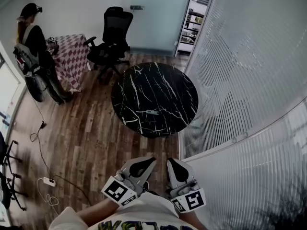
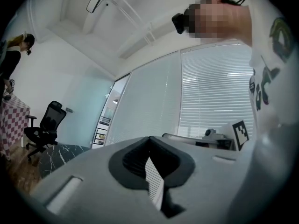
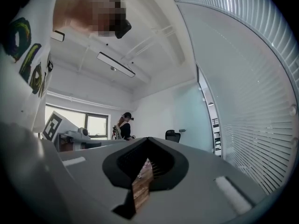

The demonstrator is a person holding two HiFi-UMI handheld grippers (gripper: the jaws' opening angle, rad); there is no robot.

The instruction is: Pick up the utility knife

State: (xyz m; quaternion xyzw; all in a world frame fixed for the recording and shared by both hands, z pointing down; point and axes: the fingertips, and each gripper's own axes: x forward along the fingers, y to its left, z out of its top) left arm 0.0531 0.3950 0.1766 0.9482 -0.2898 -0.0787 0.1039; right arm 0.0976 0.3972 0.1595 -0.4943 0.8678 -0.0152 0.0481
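Utility knife (image 1: 152,112), small grey bar on black marble table (image 1: 139,87), left tool (image 1: 145,165) and right tool (image 1: 176,168) pressed together, empty

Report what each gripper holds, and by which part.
Nothing. Left gripper and right gripper are both shut and empty; the utility knife lies on the black table, away from them.

Round black tabletop (image 1: 144,87): surface open all around the utility knife (image 1: 152,112). Near side: open wooden floor (image 1: 91,143). Right edge: blinded glass wall (image 1: 240,80) close beside. Far-left side: office chair (image 1: 112,37).
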